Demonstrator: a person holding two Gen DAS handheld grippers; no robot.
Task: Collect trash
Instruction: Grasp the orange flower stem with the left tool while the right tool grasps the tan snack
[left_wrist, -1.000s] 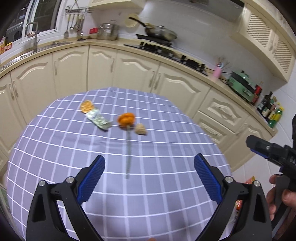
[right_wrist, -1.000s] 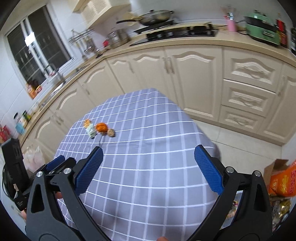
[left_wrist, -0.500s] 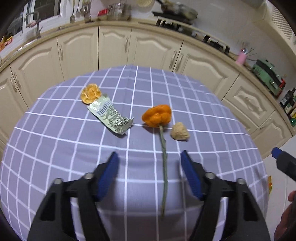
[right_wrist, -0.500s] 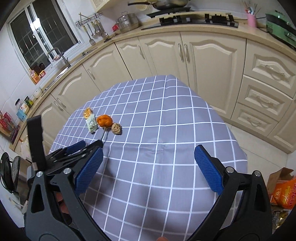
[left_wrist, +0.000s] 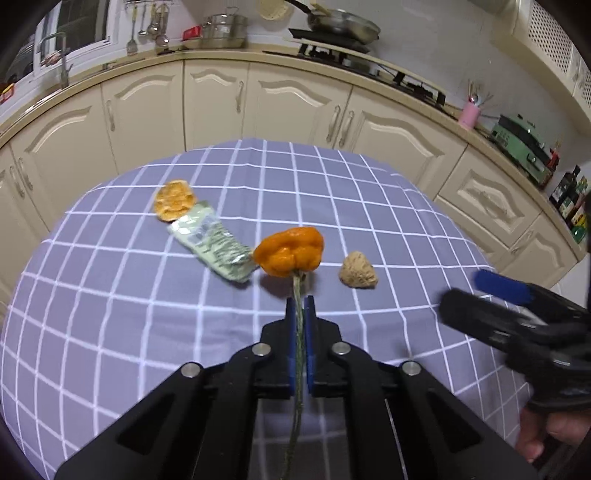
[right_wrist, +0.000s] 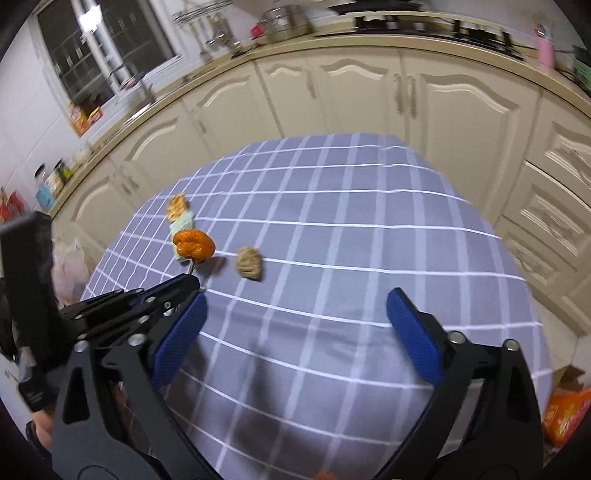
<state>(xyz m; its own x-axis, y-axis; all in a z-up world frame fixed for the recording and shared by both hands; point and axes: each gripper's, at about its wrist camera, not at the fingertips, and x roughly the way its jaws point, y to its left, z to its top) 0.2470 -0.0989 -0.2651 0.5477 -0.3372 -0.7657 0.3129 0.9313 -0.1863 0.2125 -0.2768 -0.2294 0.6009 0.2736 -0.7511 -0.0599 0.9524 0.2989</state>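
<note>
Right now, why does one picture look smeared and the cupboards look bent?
In the right wrist view, motion blur smears the cabinets and countertop clutter; the left wrist view is sharper, though the right gripper blurs there at the edge. Both fisheye lenses bow the counter and the tablecloth grid. Soft shadows sit under the orange flower.

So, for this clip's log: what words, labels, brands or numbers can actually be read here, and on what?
None can be read.
Green wrapper on the checked tablecloth: print and what looks like a barcode, too blurred to read.
Bottles on the counter: labels too small.
Orange bag on the floor: no legible print.
Boxes by the window: blurred.
</note>
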